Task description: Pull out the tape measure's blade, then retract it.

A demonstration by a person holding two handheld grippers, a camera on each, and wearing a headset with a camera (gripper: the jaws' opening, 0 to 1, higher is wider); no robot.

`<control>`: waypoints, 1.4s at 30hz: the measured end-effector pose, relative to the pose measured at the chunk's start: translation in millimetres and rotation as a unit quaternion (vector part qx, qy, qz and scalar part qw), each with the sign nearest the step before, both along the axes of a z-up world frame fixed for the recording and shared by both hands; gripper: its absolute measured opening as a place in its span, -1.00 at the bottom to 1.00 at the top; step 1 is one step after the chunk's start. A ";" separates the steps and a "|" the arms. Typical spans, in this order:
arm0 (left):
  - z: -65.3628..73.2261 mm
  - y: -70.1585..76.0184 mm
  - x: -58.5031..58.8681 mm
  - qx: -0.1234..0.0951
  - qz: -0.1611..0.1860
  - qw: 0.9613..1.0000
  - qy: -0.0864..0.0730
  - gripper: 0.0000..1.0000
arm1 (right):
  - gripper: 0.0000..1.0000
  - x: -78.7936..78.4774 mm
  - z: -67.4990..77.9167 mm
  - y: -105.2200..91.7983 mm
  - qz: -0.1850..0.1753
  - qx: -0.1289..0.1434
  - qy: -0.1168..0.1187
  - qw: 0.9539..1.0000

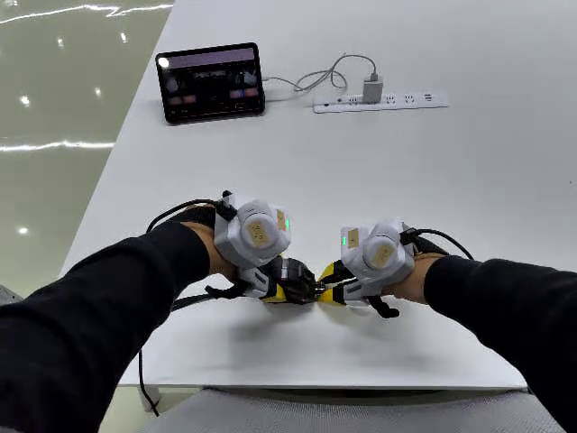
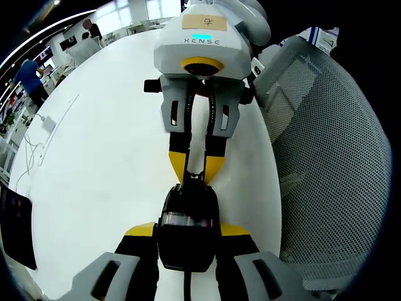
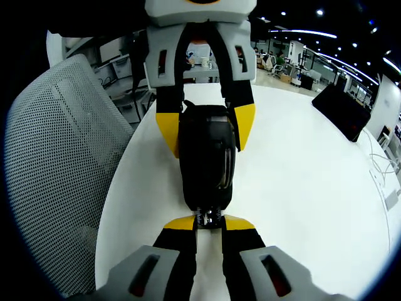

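While the left gripper [image 2: 188, 229] is clenching its yellow-tipped fingers [image 2: 141, 230] on either side of the black tape measure [image 3: 207, 150], the right gripper [image 3: 210, 223] is pinching its own fingers [image 3: 180, 223] shut on the small metal hook [image 3: 208, 217] at the mouth of the case. The hook is sitting almost against the case, so the blade is seemingly drawn out very little, though that spot is too small to be sure.

In the head view the two grippers are facing each other tip to tip, left one on the left and right one on the right. The tape measure is hanging between them, low over the white table [image 1: 361, 162] and close to its near edge. A hand is gripping each tool from behind, and black sleeves [image 1: 99, 307] are reaching in from both lower corners. Dark cables are trailing from the grippers across the table.

A grey mesh chair [image 2: 326, 157] is standing just beside the table's near edge, in both gripper views. Well apart from the work, at the far side of the table, a dark tablet [image 1: 210, 82] is standing with its screen lit. To its right a white power strip [image 1: 379, 101] is lying flat, carrying a white charger [image 1: 372, 88] whose cable is curling towards the tablet.
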State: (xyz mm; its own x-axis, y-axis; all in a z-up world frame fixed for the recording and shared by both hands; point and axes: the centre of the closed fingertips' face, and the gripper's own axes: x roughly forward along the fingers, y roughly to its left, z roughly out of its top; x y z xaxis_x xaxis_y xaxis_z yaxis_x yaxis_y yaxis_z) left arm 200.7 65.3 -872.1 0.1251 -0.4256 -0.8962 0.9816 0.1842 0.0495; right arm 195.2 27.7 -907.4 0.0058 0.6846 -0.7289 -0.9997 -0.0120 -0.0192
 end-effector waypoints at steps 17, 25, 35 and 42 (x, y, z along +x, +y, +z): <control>-0.1 -0.6 0.6 0.001 0.003 1.000 0.006 -0.38 | -0.74 -0.3 -0.3 2.2 -0.011 -0.001 0.007 1.000; 0.0 0.1 1.0 -0.003 0.011 1.000 0.002 -0.39 | -0.79 1.3 1.0 1.5 -0.009 0.003 -0.001 1.000; -0.1 0.1 -0.1 -0.003 0.014 1.000 0.005 -0.39 | -0.79 1.5 1.8 -6.9 -0.016 0.003 0.003 1.000; 0.0 -0.5 -0.4 -0.004 0.016 1.000 0.006 -0.38 | -0.79 1.9 1.5 -12.6 -0.018 -0.001 0.007 1.000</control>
